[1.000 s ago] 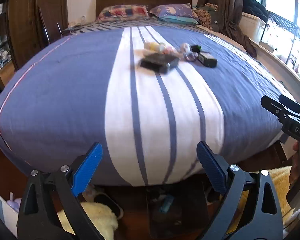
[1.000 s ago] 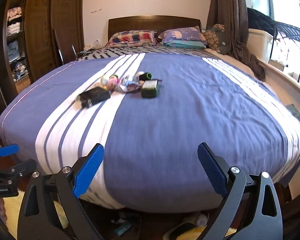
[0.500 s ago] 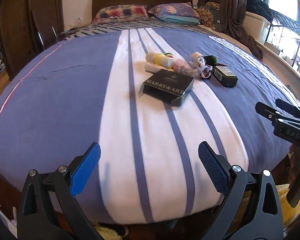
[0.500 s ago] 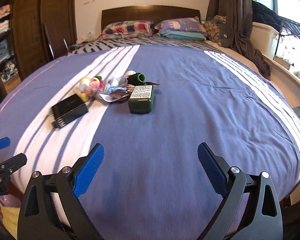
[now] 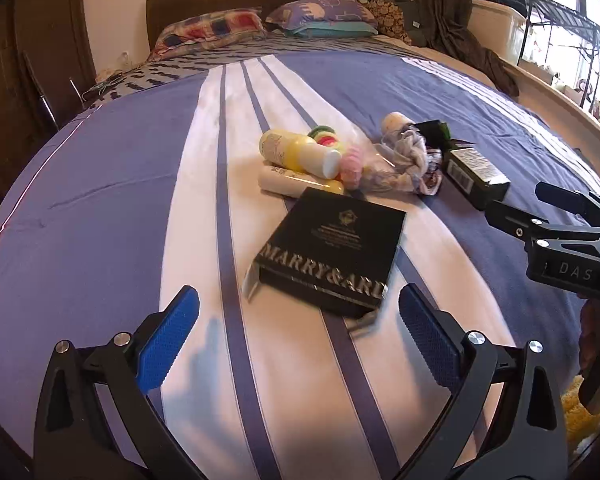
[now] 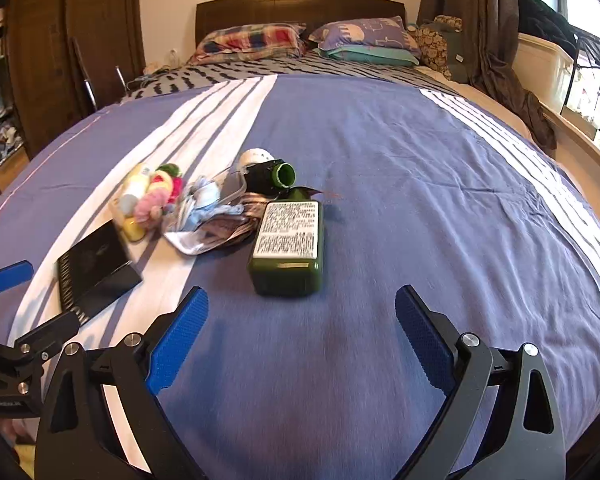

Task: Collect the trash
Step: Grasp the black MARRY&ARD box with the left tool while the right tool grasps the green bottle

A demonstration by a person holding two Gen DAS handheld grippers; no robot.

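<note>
Fingers of both grippers spread, empty. Left gripper [image 5: 298, 346] nearest: flat black lettered cardboard box [image 5: 332, 256] at twelve o'clock, long edge crosswise. Right gripper [image 6: 300, 344] faces dark green labelled bottle [image 6: 288, 248].

The left gripper [image 6: 4, 300] is cut off by the left edge of the right wrist view, so only parts of its fingers show. In the left wrist view the right gripper [image 5: 540, 208] runs off the right edge. The label print on the green bottle [image 6: 288, 248] is too small to read. The crumpled wrappers [image 5: 404, 164] overlap, and their kinds cannot be told.
</note>
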